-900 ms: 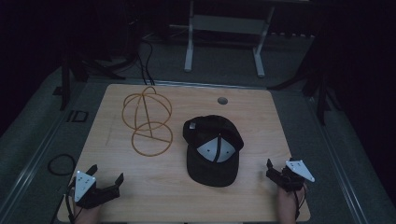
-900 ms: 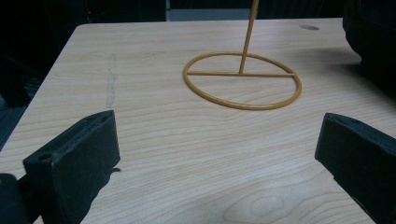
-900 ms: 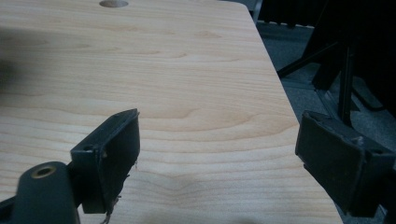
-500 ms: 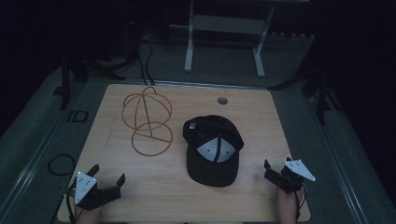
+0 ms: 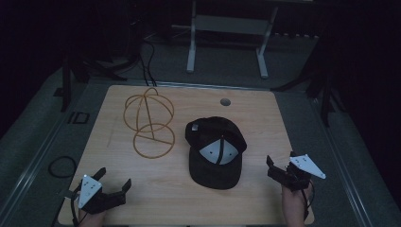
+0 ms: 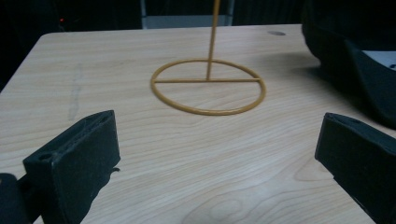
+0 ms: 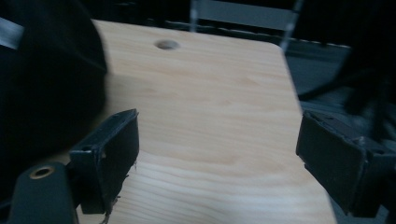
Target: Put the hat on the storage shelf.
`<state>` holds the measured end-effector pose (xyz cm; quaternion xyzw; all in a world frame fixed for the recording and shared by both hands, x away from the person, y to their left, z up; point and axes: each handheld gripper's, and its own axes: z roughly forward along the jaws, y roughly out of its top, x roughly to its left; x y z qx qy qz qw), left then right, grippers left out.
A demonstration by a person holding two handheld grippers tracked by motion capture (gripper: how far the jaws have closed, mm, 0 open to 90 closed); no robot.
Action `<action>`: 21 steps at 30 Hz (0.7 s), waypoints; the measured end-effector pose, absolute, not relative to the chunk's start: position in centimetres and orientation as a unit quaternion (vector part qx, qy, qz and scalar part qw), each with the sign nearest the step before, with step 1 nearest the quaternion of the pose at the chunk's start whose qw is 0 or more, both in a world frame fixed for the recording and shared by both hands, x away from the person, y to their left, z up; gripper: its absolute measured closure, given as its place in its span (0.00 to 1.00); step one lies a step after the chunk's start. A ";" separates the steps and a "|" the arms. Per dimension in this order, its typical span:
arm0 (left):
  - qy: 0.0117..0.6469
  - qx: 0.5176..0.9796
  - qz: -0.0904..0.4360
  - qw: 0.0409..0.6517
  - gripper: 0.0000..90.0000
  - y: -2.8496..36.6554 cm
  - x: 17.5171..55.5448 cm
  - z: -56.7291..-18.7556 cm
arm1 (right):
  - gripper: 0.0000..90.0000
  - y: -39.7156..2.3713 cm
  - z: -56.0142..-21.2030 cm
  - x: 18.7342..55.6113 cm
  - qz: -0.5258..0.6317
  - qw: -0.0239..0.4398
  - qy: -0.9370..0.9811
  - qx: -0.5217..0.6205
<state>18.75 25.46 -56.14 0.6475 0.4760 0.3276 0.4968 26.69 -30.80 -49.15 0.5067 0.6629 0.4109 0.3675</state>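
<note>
A black cap with a pale grey panel lies on the wooden table, right of centre. A golden wire hat stand stands left of it, its ring base flat on the wood. My left gripper rests open at the near left corner, pointing at the ring base, nothing between its jaws. My right gripper is open near the table's right edge, just right of the cap. In the right gripper view the cap sits dark beside the left jaw, apart from it.
A round cable hole sits in the table's far right part. A metal frame stands on the floor behind the table. A black cable loop lies on the floor at the left.
Both grippers have barely shifted. The right one has edged a little toward the cap. Cap and wire stand have not moved.
</note>
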 end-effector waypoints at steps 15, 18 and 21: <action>0.469 0.655 0.308 0.507 0.00 24.9 18.5 -55.9 | 0.14 -25.7 -43.2 27.4 0.471 0.327 0.712 0.405; 0.473 0.656 0.302 0.505 0.00 25.0 18.5 -55.9 | 0.14 -24.5 -43.0 27.9 0.468 0.318 0.725 0.393; 0.472 0.656 0.301 0.506 0.00 25.0 18.5 -55.8 | 0.16 -23.4 -43.0 28.6 0.463 0.311 0.736 0.385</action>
